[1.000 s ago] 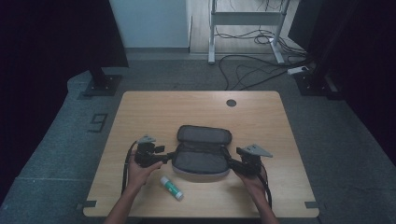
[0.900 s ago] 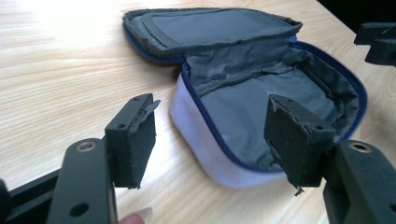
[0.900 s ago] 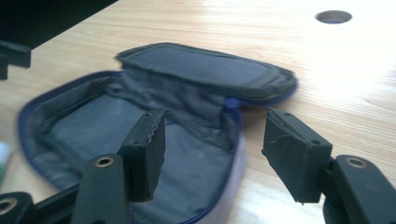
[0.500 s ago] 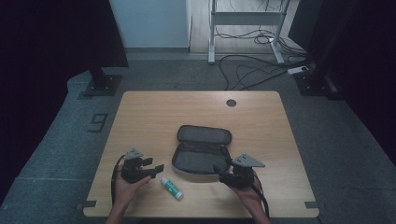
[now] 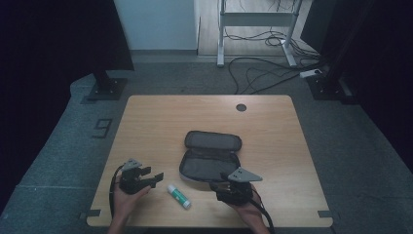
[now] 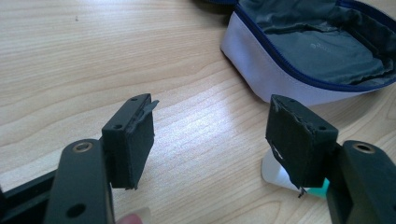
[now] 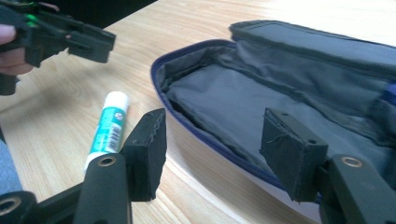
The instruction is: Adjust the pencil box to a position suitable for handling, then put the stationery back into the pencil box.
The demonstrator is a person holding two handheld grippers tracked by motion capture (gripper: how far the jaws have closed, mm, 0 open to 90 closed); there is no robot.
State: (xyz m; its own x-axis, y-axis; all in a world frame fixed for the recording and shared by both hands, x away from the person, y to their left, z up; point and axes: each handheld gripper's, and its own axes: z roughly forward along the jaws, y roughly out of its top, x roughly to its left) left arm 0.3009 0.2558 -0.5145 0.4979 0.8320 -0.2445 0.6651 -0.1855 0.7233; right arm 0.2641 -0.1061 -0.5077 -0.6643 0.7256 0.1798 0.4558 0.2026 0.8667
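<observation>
A grey pencil case (image 5: pixel 210 156) with a blue zip lies open in the middle of the wooden table (image 5: pixel 160 122). A white and teal glue stick (image 5: pixel 178 196) lies in front of its left end. My left gripper (image 5: pixel 155 177) is open left of the stick, jaws pointing right; past its right pad (image 6: pixel 299 140) I see the stick (image 6: pixel 273 172) and the case (image 6: pixel 317 51). My right gripper (image 5: pixel 220 184) is open at the case's near side. Its jaws (image 7: pixel 215 149) have just been closing slightly with nothing pressed between them; the case rim (image 7: pixel 205 133) lies just beyond.
A round cable hole (image 5: pixel 241 107) sits at the table's far edge. The person's hands reach in over the near edge. Behind the table stand a desk frame (image 5: pixel 253 19) and loose cables (image 5: pixel 263 73) on the floor.
Both grippers have drawn back from the ends of the case toward the near edge of the table, each shifting left. The case and glue stick have stayed put.
</observation>
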